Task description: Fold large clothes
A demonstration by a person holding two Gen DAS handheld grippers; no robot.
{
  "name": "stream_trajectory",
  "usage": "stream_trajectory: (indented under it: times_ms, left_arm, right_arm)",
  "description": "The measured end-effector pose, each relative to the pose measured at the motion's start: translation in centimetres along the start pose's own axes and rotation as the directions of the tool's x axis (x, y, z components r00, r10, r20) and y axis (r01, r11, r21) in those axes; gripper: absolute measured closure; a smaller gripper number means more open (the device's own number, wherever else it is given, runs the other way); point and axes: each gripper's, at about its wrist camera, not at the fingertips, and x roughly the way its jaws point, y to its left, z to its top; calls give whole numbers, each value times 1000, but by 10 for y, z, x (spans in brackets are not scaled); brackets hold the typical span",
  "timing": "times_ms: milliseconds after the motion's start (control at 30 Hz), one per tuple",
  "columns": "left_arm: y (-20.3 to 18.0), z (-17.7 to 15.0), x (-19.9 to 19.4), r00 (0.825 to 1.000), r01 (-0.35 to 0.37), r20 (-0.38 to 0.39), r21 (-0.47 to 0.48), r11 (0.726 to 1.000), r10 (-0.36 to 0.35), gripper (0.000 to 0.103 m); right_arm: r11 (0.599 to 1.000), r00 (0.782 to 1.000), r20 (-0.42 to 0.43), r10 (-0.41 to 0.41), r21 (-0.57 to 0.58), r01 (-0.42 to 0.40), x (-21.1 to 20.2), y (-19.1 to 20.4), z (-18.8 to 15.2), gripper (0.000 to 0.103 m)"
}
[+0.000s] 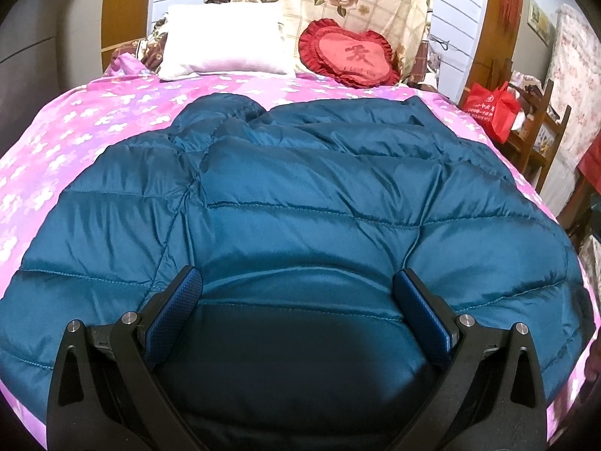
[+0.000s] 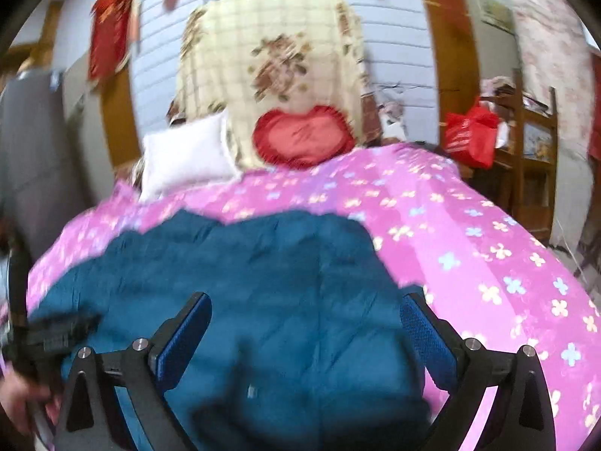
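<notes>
Left gripper [image 1: 296, 300]: jaws spread wide, nothing pinched; it hangs low over the near hem of the jacket [image 1: 300, 195], with fabric filling the gap between the pads.

Right gripper [image 2: 304, 327]: jaws likewise spread and holding nothing, poised over the jacket's right near portion; this view is motion-blurred, so whether it touches the fabric cannot be told.

Jacket: teal quilted puffer lying flat on the pink floral bedspread [image 1: 75, 120], long axis running away from both grippers toward the headboard end. Its right edge lies just beside the right gripper's outer finger. Judged the nearer arm to the hem centre: left.

Beyond the jacket's far end: white pillow [image 1: 225, 45], red heart cushion [image 1: 353, 56], well apart from it. Right of the jacket, off the bed: red bag [image 1: 492, 107]. Nothing lies on the jacket to obstruct a fold.
</notes>
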Motion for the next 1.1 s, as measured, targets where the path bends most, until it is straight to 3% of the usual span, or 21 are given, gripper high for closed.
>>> stream_trajectory:
  times_ms: [133,167,267,433,500,567,700,800,867,933,1067,1100]
  left_arm:
    - [-1,0,0,1000,3,4,-11,1000,-3,0]
    - [0,0,0,1000,8,8,-16,1000,-8,0]
    - [-2,0,0,1000,-2,8,-15,1000,2,0]
    - [-4,0,-4,999,-36,-1,-3,999,36,0]
    - [0,7,-13,998,-29,-54,-9,1000,28,1]
    - [8,18,-26,998,-3,-57,-9,1000,2,1]
    - [64,60,-55,999,-29,26,-34,999,30,1]
    - [124,86,-33,996,-59,-81,-156,986,46,1]
    - [153,90,-12,987,-3,-154,-239,971,-35,1]
    - [170,88,15,961,85,-229,-299,951,-158,1]
    - [168,74,50,903,210,-304,-301,930,-302,0]
    - [162,75,48,913,228,-282,-248,941,-295,0]
  right_arm:
    - [999,990,-143,7,-35,-12,36,6,-10,3]
    - [1000,976,-220,4,-9,-6,52,-1,-21,2]
    - [994,974,-212,82,83,-66,56,-18,-26,1]
    - [996,976,-203,77,48,-69,52,-14,-30,0]
    - [996,977,-195,85,47,-77,49,-14,-33,0]
    - [996,977,-199,80,44,-72,48,-14,-34,0]
    - [999,978,-203,43,25,-39,40,-14,-29,1]
    - [1000,983,-182,21,18,-18,30,-16,-26,1]
    - [1000,981,-194,21,12,-19,30,-18,-27,1]
    - [1000,975,-220,25,18,-22,35,-22,-31,0]
    - [999,974,-224,31,28,-25,37,-23,-34,0]
    - [999,974,-224,28,24,-23,37,-23,-34,0]
